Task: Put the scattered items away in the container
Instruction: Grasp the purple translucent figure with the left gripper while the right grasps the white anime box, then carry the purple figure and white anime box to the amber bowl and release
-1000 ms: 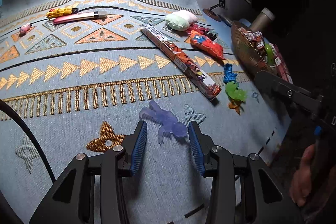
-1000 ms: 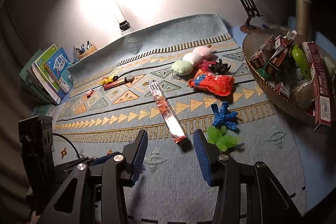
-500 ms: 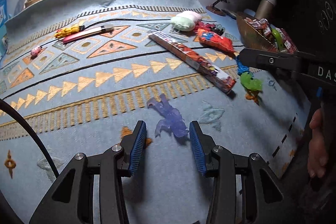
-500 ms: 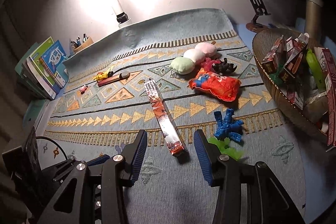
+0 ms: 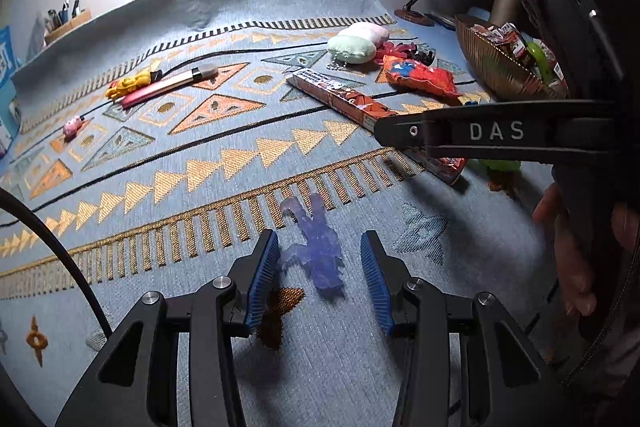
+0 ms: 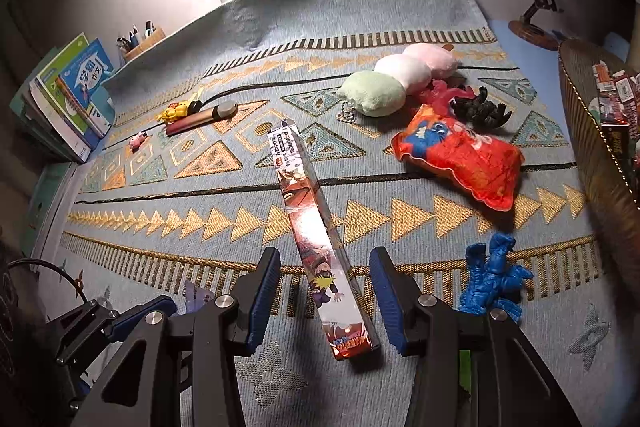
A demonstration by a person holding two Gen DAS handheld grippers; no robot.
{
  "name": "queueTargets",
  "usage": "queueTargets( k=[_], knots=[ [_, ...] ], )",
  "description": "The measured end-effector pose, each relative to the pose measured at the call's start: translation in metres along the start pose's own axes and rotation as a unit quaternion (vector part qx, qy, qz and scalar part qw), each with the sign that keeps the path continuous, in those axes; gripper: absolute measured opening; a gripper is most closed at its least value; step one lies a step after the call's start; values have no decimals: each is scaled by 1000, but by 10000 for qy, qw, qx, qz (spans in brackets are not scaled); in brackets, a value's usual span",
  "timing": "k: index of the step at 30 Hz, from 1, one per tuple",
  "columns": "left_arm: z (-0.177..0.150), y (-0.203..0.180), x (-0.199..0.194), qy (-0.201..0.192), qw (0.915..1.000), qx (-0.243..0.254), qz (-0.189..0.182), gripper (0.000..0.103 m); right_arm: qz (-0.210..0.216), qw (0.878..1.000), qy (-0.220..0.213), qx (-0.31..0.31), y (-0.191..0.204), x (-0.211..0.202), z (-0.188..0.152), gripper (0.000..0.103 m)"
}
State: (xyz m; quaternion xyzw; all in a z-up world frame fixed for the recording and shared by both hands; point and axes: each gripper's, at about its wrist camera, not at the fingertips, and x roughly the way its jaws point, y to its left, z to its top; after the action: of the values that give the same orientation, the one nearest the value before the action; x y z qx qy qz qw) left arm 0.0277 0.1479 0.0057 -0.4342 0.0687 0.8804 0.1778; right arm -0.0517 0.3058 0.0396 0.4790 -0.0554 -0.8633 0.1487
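At right edge of frame, woven basket heaped with small snack boxes and a green item. Lower centre, translucent purple figurine lying flat on the patterned blue cloth over the bench, between the released jaws of the left gripper, pads clear of it. Long printed box lying diagonally, near end between the unclenched right gripper, tilted downward, untouched.
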Motion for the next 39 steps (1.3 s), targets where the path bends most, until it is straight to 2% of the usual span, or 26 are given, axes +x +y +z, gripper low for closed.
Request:
queueTargets(
  k=[2, 4, 6, 9, 10, 11, 12, 16, 20, 28, 34, 39],
  knots=[
    [-2, -3, 0, -74, 9998, 107, 134, 40, -15, 10000, 23, -82, 3, 5, 1, 45],
    [-3, 0, -1, -124, 9999, -1, 85, 40, -92, 9997, -48, -213, 7, 8, 2, 45],
    [-2, 4, -2, -161, 9998, -86, 62, 28, -202, 9988, -99, -426, 13, 11, 3, 45],
    [-3, 11, -4, -202, 9994, -256, -136, 28, -428, 9958, -186, -786, 23, 15, 2, 45],
    [-4, 12, -4, -211, 9992, -284, -167, 28, -499, 9944, -215, -906, 26, 15, 0, 42],
    [-4, 12, -5, -221, 9991, -298, -205, 28, -557, 9930, -233, -1016, 29, 16, -2, 25],
    [-5, 13, -6, -230, 9989, -322, -266, 27, -644, 9914, -263, -1106, 32, 16, -4, 20],
    [-9, 16, -11, -238, 9970, -502, -547, 27, -422, 9948, -333, -862, 29, 4, -8, 18],
    [-11, 17, -26, -340, 9952, -592, -706, 27, 62, 9968, -641, -466, 24, -28, -13, 18],
    [1, 6, -58, -677, 9930, -524, -808, 27, 295, 9902, -1360, -65, 15, -106, -27, 18],
    [30, -12, -89, -1079, 9876, -395, -1069, 28, 179, 9773, -2081, 344, -17, -177, -39, 18],
    [78, -43, -109, -1449, 9788, -147, -1441, 28, -241, 9557, -2788, 916, -68, -245, -47, 18]
  ],
)
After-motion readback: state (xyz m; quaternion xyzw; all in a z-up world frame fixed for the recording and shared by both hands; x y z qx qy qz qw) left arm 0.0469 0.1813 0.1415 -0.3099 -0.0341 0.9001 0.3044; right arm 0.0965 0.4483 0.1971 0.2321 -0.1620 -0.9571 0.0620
